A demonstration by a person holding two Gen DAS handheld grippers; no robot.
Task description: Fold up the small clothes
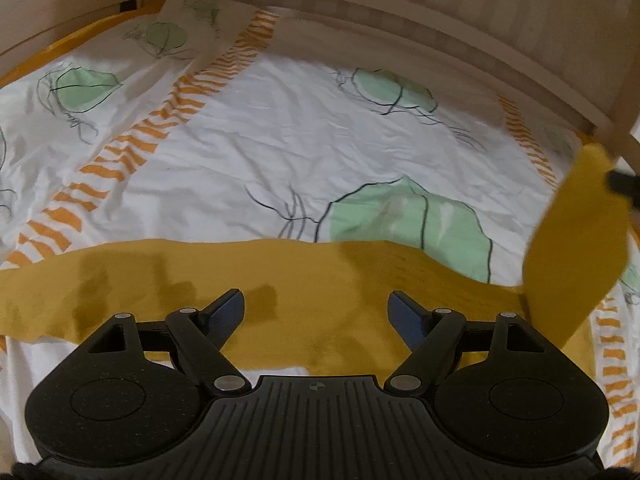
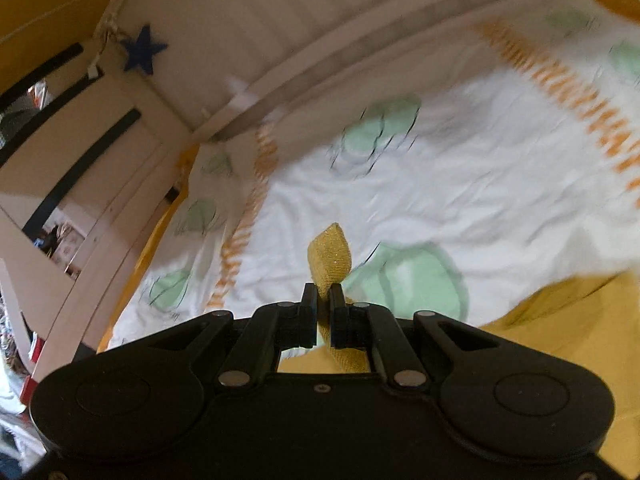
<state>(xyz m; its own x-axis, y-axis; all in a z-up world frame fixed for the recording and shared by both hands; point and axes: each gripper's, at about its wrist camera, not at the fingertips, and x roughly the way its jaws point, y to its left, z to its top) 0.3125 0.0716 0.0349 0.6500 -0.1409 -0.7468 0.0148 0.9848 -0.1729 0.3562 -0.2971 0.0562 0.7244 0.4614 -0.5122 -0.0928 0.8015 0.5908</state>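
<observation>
While the right gripper (image 2: 324, 304) pinches the garment's (image 1: 304, 280) lifted edge, the left gripper (image 1: 316, 312) hovers open above it, needing to pin cloth below for folding.

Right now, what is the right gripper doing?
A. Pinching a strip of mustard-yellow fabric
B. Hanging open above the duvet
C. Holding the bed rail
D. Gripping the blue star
A: in the right wrist view the right gripper has its jaws closed on a strip of the mustard-yellow garment, which sticks out beyond the fingertips over the patterned duvet.

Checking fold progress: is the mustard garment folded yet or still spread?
Mostly spread: the mustard garment lies flat on the bedsheet, one end lifted, pinched in the right gripper.
</observation>
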